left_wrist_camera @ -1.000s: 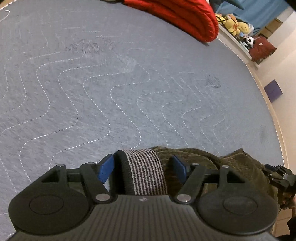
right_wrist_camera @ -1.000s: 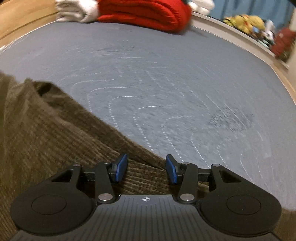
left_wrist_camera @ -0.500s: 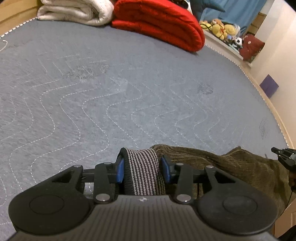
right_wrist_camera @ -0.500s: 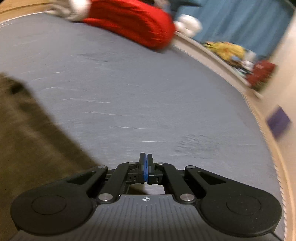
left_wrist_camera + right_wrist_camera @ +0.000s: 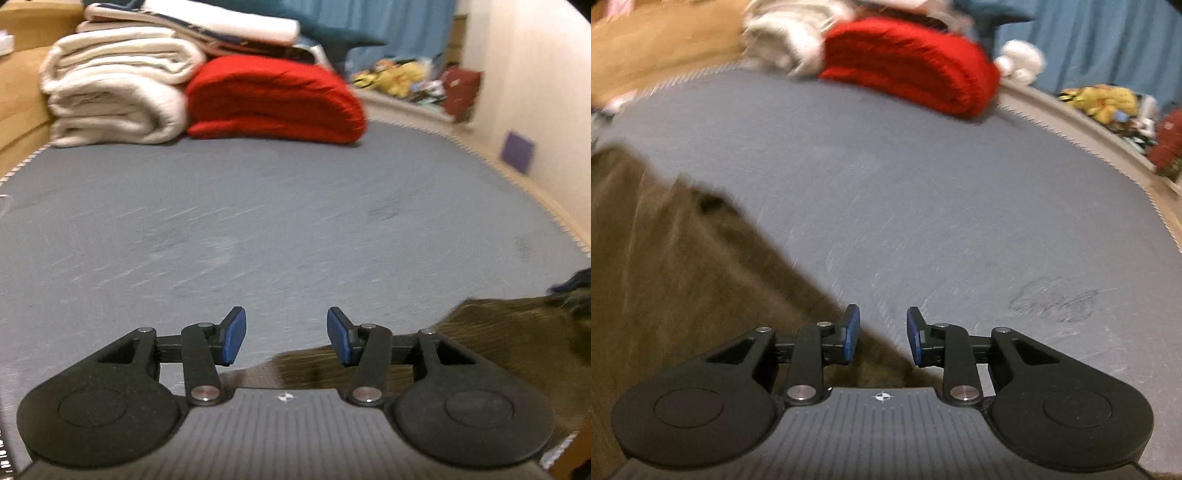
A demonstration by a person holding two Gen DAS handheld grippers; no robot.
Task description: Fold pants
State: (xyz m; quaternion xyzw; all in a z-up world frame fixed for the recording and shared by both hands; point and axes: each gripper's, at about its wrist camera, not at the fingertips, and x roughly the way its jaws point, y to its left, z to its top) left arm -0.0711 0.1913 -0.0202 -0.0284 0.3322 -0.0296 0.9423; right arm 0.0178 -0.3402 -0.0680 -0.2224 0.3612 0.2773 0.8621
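Left gripper and right gripper are both opening, gripping nothing; brown pants are lying rumpled beneath them.

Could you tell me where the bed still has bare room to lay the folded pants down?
The grey bedspread is bare from the brown pants near the fingers across to the far end. That end is crowded by the white blankets and the red blanket.

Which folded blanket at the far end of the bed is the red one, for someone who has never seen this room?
Look across the grey quilted bed cover to its far edge, where bedding is stacked. The red blanket lies folded directly on the cover, right of the cream blanket. It alone is bright red, one rounded bundle with nothing stacked on it.
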